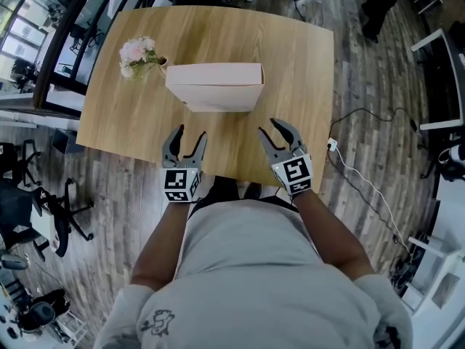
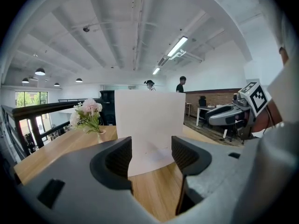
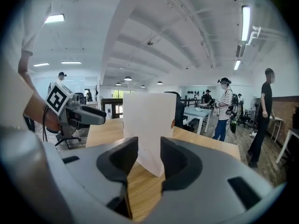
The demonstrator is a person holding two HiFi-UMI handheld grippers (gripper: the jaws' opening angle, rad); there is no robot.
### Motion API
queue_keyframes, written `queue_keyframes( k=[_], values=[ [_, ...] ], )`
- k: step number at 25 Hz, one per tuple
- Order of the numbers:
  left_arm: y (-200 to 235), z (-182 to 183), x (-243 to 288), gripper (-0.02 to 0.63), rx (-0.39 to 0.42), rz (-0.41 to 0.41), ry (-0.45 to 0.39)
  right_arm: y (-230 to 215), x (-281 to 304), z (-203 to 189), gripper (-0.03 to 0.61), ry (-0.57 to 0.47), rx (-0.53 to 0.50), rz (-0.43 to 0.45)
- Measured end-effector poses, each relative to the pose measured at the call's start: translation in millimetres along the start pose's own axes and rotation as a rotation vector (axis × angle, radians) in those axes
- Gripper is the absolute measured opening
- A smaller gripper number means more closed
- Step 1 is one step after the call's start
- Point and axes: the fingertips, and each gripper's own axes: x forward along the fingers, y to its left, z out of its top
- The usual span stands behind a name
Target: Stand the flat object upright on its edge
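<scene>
The pale flat box (image 1: 216, 86) stands upright on its long edge in the middle of the table (image 1: 240, 35), beside a small bunch of flowers (image 1: 138, 53). The left gripper (image 1: 190, 134) and right gripper (image 1: 269, 128) hang over the near edge, jaws spread and empty (the box sits apart, ahead of them)

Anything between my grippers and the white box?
Nothing visible. Only table surface separates the left gripper and right gripper from the white box; the flowers stand beside its left end, off both paths.
</scene>
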Motion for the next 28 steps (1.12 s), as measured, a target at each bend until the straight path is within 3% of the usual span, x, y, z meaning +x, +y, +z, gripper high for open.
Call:
queue_keyframes(
  k=[7, 16, 20, 28],
  values=[
    [-28, 13, -44, 0.190, 0.020, 0.017, -0.037, 19, -51, 19, 0.089, -0.071, -0.027, 0.025],
    [-65, 47, -99, 0.038, 0.021, 0.000, -0.115, 40, -102, 43, 0.006, -0.150, -0.045, 0.055],
    [-78, 54, -110, 0.008, 0.014, -0.028, -0.123, 50, -110, 45, 0.006, -0.153, -0.061, 0.087],
    [-81, 54, -131, 0.006, 0.021, -0.080, -0.121, 80, -117, 56, 0.005, -0.157, -0.059, 0.125]
  ],
)
